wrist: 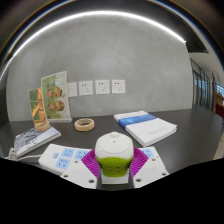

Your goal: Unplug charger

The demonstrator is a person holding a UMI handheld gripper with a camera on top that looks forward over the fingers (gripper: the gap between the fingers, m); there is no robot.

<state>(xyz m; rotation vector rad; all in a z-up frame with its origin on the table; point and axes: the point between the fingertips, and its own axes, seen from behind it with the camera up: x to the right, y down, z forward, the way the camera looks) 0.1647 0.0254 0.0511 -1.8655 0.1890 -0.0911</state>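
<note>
Charger (114,150), a white rounded block with a green lower part, sits between the two fingers of the gripper (116,163), just above the white power strip (72,159). Both purple pads (91,163) lie against its sides, so the fingers are pinching it; whether its prongs are in a socket or clear of the strip cannot be told, as the charger's own body hides its underside.

Largest first: a grey wall (140,70) fills the background, with a bright light band curving overhead. Below it runs a dark table (190,135). The strip stretches across the near table under the fingers, its blue-marked sockets showing to the left of the charger and more of them to the right. A stack of white books (146,126) with a blue edge lies beyond the fingers to the right. A picture card (48,100) in orange and green leans upright against the wall at the left. Three white wall sockets (101,87) sit in a row on the wall behind. A roll of tape (85,124) lies flat on the table, between the card and the books.
</note>
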